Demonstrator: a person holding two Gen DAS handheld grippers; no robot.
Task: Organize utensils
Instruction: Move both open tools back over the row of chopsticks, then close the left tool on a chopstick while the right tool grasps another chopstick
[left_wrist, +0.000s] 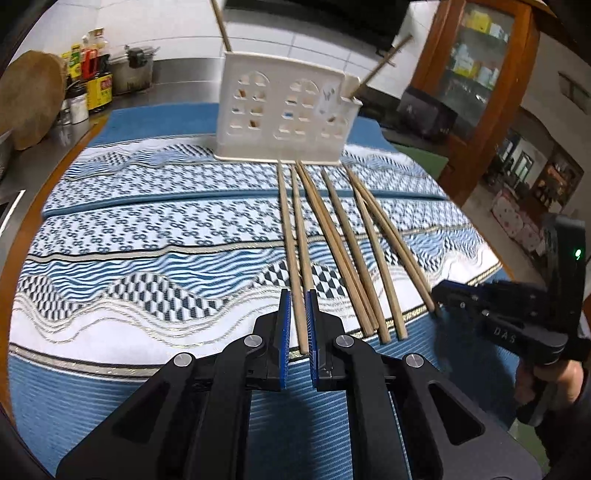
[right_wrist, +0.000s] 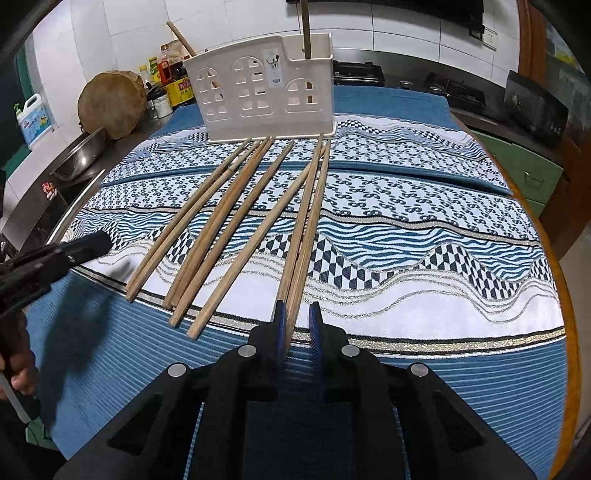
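Several wooden chopsticks (left_wrist: 332, 240) lie side by side on a blue patterned cloth (left_wrist: 147, 229), pointing toward a white plastic utensil holder (left_wrist: 284, 110) with arched cutouts; the chopsticks (right_wrist: 236, 218) and the holder (right_wrist: 262, 96) also show in the right wrist view. Two chopsticks stand in the holder, one at each end. My left gripper (left_wrist: 297, 301) is open, its blue pads either side of the near end of the leftmost chopsticks (left_wrist: 299, 258). My right gripper (right_wrist: 297, 314) is open around the near ends of the rightmost chopsticks (right_wrist: 306, 221). The right gripper also shows in the left wrist view (left_wrist: 439, 295).
Sauce bottles (right_wrist: 173, 70), a round wooden block (right_wrist: 110, 103) and a metal bowl (right_wrist: 79, 155) stand at the back left. A gas stove (right_wrist: 443, 88) sits behind the cloth. A wooden cabinet (left_wrist: 476, 74) is at the far right.
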